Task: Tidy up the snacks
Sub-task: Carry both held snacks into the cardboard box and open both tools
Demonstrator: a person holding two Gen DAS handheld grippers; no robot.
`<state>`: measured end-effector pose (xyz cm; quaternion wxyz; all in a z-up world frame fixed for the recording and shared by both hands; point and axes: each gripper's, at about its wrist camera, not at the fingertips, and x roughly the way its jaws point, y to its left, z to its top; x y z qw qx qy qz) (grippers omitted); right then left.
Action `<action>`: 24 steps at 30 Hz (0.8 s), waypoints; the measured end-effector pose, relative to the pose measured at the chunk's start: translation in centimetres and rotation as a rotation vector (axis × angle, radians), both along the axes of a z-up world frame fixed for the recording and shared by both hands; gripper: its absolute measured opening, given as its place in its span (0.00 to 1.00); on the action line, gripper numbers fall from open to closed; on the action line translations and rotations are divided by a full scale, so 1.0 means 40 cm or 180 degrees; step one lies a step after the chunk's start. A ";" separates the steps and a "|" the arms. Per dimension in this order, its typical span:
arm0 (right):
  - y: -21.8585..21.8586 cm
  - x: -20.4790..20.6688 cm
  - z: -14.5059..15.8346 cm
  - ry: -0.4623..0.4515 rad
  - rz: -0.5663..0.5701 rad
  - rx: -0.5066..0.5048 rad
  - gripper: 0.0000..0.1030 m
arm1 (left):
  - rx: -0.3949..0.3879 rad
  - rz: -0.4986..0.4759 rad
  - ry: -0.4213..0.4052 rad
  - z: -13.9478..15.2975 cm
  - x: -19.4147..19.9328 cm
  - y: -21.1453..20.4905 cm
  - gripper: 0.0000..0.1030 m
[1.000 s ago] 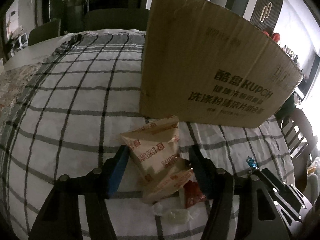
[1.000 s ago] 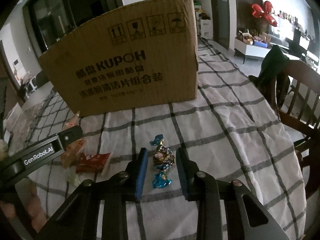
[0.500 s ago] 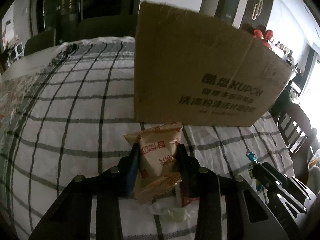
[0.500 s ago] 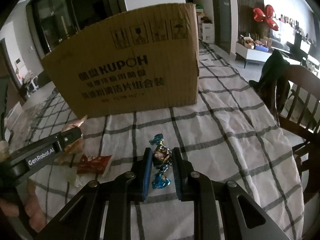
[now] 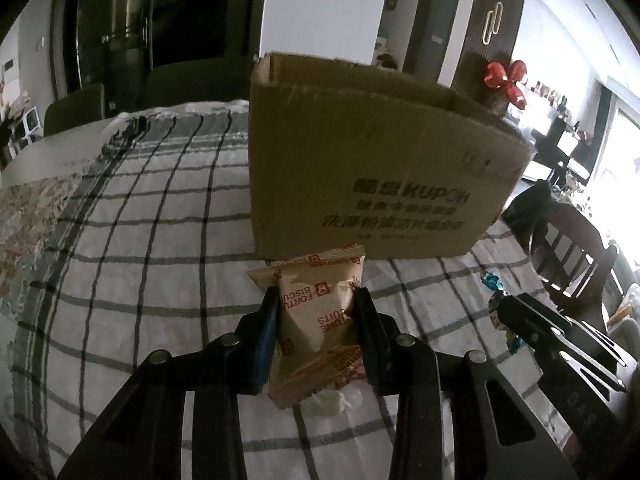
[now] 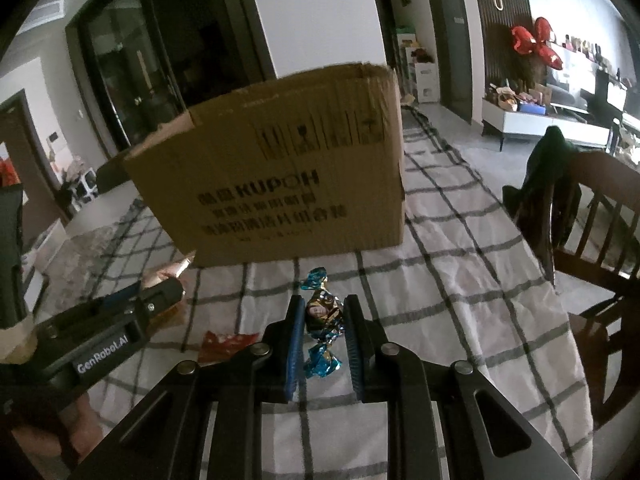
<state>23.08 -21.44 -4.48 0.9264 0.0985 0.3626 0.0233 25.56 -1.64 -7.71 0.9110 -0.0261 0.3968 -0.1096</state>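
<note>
My left gripper [image 5: 316,300] is shut on a tan fortune biscuit packet [image 5: 316,312] and holds it above the checked tablecloth, in front of the open cardboard box [image 5: 372,176]. My right gripper [image 6: 323,312] is shut on a blue and gold wrapped candy [image 6: 323,314], lifted off the cloth, with the box [image 6: 280,184] straight ahead. In the right wrist view the left gripper [image 6: 160,300] sits at the left with the packet's tip showing. In the left wrist view the right gripper's body [image 5: 560,344] is at the right.
A red snack wrapper [image 6: 226,342] and a pale wrapped sweet [image 5: 332,402] lie on the cloth [image 5: 140,240] under the left gripper. A wooden chair [image 6: 596,232] with a dark garment stands at the table's right edge. A dark chair [image 5: 76,112] stands at the far end.
Both grippers closed on their snacks and lifted them off the cloth. The view rose, so the box's open top edge now shows.
</note>
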 end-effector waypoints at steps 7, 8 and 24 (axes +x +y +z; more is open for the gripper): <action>-0.004 -0.020 0.063 -0.0190 0.0051 0.0011 0.21 | -0.0027 -0.0051 -0.0206 0.077 -0.033 -0.006 0.35; -0.004 -0.023 0.071 -0.0219 0.0060 0.0010 0.21 | -0.0031 -0.0054 -0.0243 0.090 -0.037 -0.006 0.35; -0.013 0.019 0.217 -0.0693 0.0178 0.0045 0.20 | 0.0010 -0.0199 -0.0694 0.243 -0.002 -0.016 0.35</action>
